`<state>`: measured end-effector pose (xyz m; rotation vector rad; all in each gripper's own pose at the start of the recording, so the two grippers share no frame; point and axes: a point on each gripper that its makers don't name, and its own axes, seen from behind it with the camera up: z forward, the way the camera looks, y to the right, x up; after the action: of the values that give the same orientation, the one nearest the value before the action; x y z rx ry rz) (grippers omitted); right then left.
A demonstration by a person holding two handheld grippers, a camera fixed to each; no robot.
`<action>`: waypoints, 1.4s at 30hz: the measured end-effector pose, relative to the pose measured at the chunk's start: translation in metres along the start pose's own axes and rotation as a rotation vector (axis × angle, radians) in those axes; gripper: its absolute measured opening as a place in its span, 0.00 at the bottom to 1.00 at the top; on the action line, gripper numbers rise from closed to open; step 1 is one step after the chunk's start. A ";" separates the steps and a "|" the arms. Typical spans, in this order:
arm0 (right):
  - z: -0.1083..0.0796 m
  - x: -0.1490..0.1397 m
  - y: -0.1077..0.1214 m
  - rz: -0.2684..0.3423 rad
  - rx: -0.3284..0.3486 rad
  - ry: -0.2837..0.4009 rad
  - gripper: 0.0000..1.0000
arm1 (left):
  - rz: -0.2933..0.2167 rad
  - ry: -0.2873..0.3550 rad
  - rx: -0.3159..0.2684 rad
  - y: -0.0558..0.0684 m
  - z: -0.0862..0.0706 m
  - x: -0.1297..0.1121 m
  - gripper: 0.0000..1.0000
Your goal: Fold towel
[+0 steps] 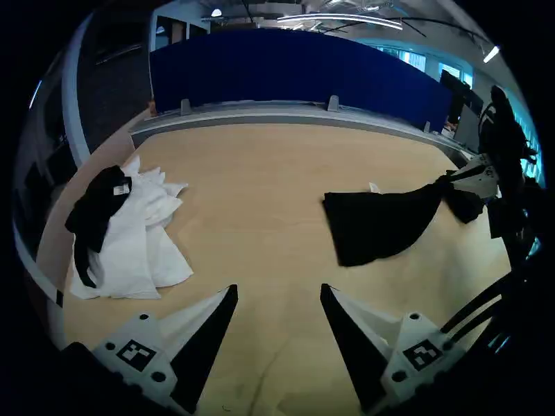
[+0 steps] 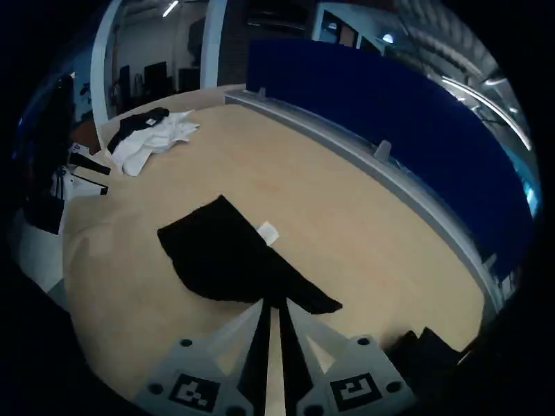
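A black towel (image 1: 378, 222) lies partly spread on the light wooden table (image 1: 277, 173), right of centre in the left gripper view. One corner is drawn up to my right gripper (image 1: 472, 182), which is shut on it. In the right gripper view the fingers (image 2: 272, 304) stand nearly together, pinching the near corner of the black towel (image 2: 222, 260). A small white tag (image 2: 267, 232) sticks out at its edge. My left gripper (image 1: 277, 295) is open low over bare table, well short of the towel, with nothing between its fingers.
A heap of white towels (image 1: 139, 243) with a black one (image 1: 97, 208) on top lies at the table's left end, also seen as a heap (image 2: 149, 135) in the right gripper view. A blue partition (image 1: 291, 69) runs along the far edge. More dark cloth (image 2: 423, 353) lies near the right gripper.
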<state>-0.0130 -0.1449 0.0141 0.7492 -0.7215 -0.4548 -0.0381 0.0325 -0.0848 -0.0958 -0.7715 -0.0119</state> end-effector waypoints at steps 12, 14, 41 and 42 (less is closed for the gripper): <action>0.008 0.028 -0.012 -0.064 0.025 0.010 0.08 | -0.016 0.024 -0.003 0.000 0.000 0.007 0.88; 0.012 0.033 -0.017 -0.073 0.037 0.012 0.08 | -0.019 0.029 -0.003 0.000 -0.001 0.008 0.88; 0.095 0.087 -0.119 -0.227 0.222 -0.004 0.07 | -0.119 0.075 0.041 -0.030 -0.027 -0.002 0.88; 0.098 0.085 -0.124 -0.229 0.231 -0.010 0.07 | -0.124 0.076 0.043 -0.032 -0.027 -0.003 0.88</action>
<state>-0.0424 -0.3221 0.0079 1.0543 -0.7077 -0.5889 -0.0228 -0.0015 -0.1039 -0.0064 -0.7006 -0.1156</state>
